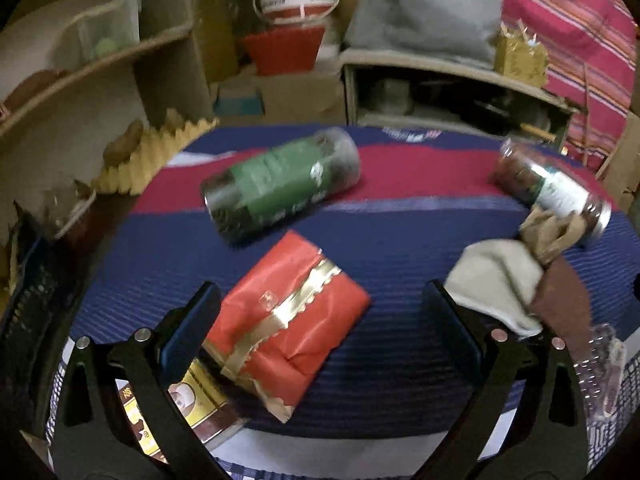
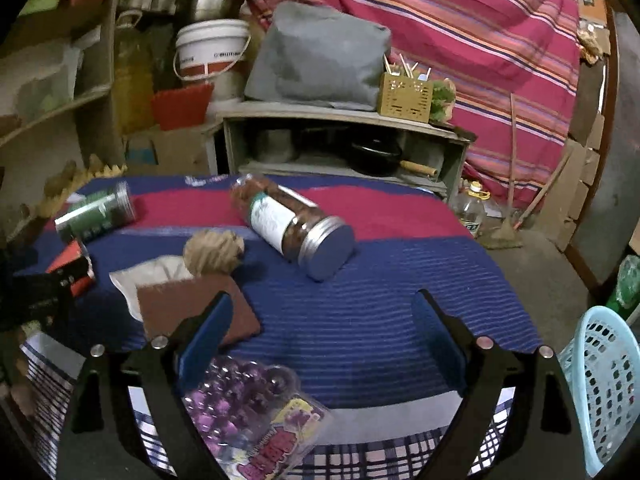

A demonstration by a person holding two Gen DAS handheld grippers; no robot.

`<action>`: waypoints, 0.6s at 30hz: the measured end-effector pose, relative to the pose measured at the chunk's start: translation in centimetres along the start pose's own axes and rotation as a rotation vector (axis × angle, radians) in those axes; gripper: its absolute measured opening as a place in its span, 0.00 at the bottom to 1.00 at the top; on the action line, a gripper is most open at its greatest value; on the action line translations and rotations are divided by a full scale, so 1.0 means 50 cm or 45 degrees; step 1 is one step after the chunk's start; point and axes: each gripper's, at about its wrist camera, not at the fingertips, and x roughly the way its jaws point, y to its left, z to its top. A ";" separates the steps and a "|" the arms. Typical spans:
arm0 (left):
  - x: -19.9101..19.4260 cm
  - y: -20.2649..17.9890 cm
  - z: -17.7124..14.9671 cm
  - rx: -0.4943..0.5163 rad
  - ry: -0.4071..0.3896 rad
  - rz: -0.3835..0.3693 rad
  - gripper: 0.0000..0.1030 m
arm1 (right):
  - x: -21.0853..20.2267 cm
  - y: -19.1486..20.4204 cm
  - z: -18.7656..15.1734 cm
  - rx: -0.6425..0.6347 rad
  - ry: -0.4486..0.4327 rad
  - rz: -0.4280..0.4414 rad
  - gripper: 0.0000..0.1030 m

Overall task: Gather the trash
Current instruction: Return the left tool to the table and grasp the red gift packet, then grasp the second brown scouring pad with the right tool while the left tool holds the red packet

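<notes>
My left gripper (image 1: 320, 320) is open and empty, its jaws on either side of a red paper packet with a gold band (image 1: 288, 320) on the blue and red striped cloth (image 1: 400, 248). A green-labelled jar (image 1: 280, 180) lies beyond it. My right gripper (image 2: 324, 332) is open and empty over the cloth (image 2: 360, 320). A clear packet of purple beads (image 2: 248, 412) lies by its left finger, a brown pad (image 2: 192, 304) just ahead. A jar with a metal lid (image 2: 296, 224) lies further on, also in the left view (image 1: 552, 188).
A crumpled brown paper ball (image 2: 214, 250) and a white cloth (image 2: 152, 272) lie left of centre. A yellow-labelled tin (image 1: 192, 404) sits under my left finger. A light blue basket (image 2: 600, 384) stands at the right edge. Shelves (image 2: 344, 144), a white bucket (image 2: 212, 48) and a striped curtain stand behind.
</notes>
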 end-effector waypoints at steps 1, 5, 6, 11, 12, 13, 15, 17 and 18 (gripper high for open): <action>0.009 0.001 -0.002 0.003 0.023 0.006 0.95 | 0.004 -0.001 -0.001 0.004 0.008 0.004 0.87; 0.038 0.003 -0.011 0.005 0.096 0.010 0.94 | 0.013 -0.001 -0.010 -0.002 0.037 0.002 0.87; 0.042 0.004 -0.012 -0.001 0.108 0.007 0.93 | 0.016 -0.001 -0.012 0.001 0.043 0.008 0.87; 0.059 0.014 -0.009 -0.019 0.147 -0.047 0.77 | 0.015 -0.013 -0.016 0.029 0.047 0.028 0.87; 0.061 0.016 -0.008 -0.021 0.147 -0.056 0.74 | 0.015 -0.015 -0.016 0.035 0.047 0.032 0.87; 0.061 0.018 -0.008 -0.024 0.148 -0.072 0.64 | 0.015 -0.017 -0.016 0.043 0.048 0.036 0.87; 0.059 0.020 -0.009 -0.023 0.143 -0.096 0.53 | 0.014 -0.019 -0.017 0.050 0.047 0.043 0.87; 0.055 0.017 -0.010 -0.014 0.133 -0.113 0.39 | 0.013 -0.018 -0.016 0.049 0.044 0.044 0.87; 0.055 0.014 -0.010 -0.008 0.131 -0.117 0.37 | 0.014 -0.017 -0.015 0.047 0.045 0.045 0.87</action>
